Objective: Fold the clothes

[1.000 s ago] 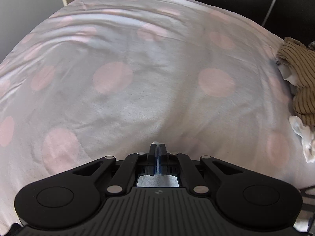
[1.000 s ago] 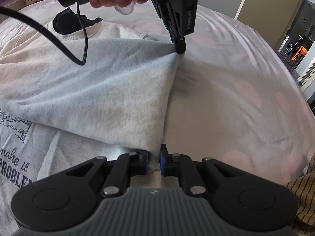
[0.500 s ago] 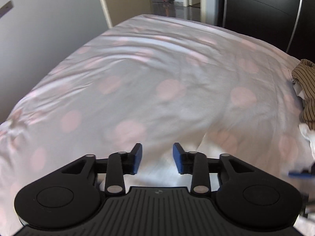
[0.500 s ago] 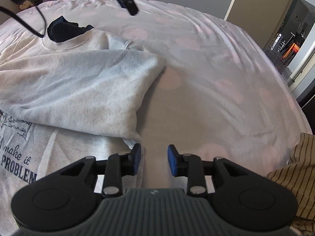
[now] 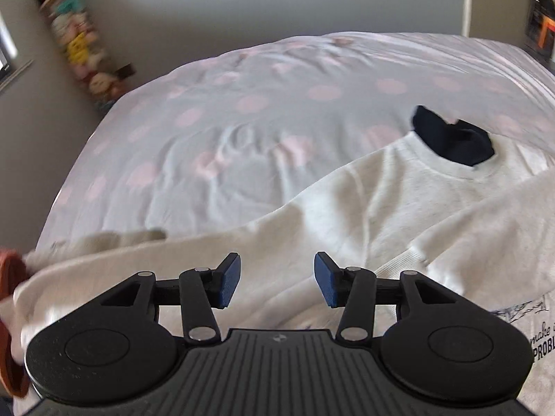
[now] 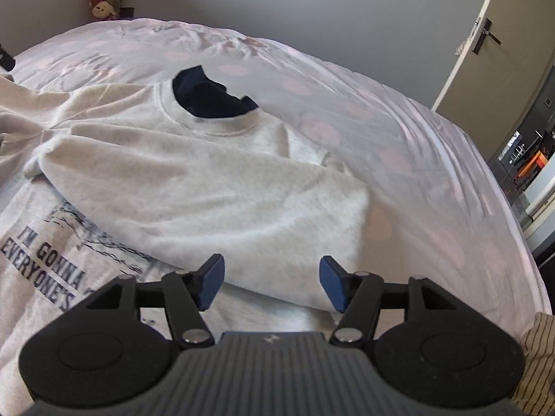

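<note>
Both grippers empty, jaws spread wide, nothing between the blue pads. Left gripper (image 5: pixel 276 282) hovers over the outstretched sleeve (image 5: pixel 180 263) of the light grey sweatshirt (image 5: pixel 399 208); can't tell from this view if the pads touch fabric. Right gripper (image 6: pixel 270 282) sits just above the near edge of the sweatshirt's (image 6: pixel 194 180) folded-over part, which lies across the chest and partly covers the printed text (image 6: pixel 48 270) ("I'M GONNA ... EVERYONE'S" readable in the right wrist view, "make it ... PROBL" cut off at the left wrist view's edge). Sweatshirt lies flat on the bed (image 6: pixel 399 131), front up, neck pointing away from both cameras. Dark navy garment (image 6: pixel 208 95) shows through the neck opening and sticks out a bit onto the polka-dot sheet (image 5: pixel 242 121), white with pink dots, wrinkled. Striped brown garment (image 6: pixel 536 357) bunched at the bed's near right corner, well apart from the sweatshirt. Stack of plush toys (image 5: pixel 76 41) against the wall past the far left corner of the bed, blurred. Door with handle (image 6: pixel 485 34) on the right. Orange object (image 5: pixel 10 329) at the left edge of the left wrist view, too cropped to identify.
</note>
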{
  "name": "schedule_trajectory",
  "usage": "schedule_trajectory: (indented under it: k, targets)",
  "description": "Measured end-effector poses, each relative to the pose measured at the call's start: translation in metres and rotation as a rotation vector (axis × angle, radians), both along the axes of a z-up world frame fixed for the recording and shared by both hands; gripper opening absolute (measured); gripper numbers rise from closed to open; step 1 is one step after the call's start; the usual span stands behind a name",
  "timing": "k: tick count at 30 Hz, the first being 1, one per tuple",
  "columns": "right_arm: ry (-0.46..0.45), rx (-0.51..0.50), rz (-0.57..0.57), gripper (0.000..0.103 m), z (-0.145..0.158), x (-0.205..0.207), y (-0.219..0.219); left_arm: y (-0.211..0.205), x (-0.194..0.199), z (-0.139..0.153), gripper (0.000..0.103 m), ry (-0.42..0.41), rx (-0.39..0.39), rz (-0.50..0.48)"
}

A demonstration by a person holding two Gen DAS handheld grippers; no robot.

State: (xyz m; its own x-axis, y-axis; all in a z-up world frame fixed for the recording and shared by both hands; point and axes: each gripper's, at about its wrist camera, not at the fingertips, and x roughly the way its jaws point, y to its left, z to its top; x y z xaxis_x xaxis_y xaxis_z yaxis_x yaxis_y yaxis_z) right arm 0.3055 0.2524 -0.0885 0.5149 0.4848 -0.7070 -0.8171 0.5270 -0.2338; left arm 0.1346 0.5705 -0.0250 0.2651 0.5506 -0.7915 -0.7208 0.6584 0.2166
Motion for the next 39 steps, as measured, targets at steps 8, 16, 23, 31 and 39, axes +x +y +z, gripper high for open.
schedule_trajectory:
  k: [8, 16, 23, 31, 39]
  targets:
    - [0.120, 0.011, 0.123, 0.065, 0.010, -0.079, 0.048, 0.040, -0.130, -0.001, 0.045, -0.106, 0.047, 0.398]
    - [0.101, -0.148, 0.275, 0.065, 0.006, -0.152, 0.092, 0.078, -0.230, -0.018, 0.047, -0.300, 0.013, 0.718]
    - [0.053, -0.205, 0.351, 0.065, 0.014, -0.188, 0.139, 0.102, -0.271, -0.048, 0.053, -0.468, -0.093, 0.787]
    - [0.041, -0.244, 0.438, 0.065, 0.008, -0.229, 0.177, 0.102, -0.282, -0.053, 0.023, -0.580, -0.063, 0.766]
    - [0.024, -0.270, 0.482, 0.065, 0.008, -0.246, 0.184, 0.073, -0.248, -0.017, 0.007, -0.524, 0.127, 0.576]
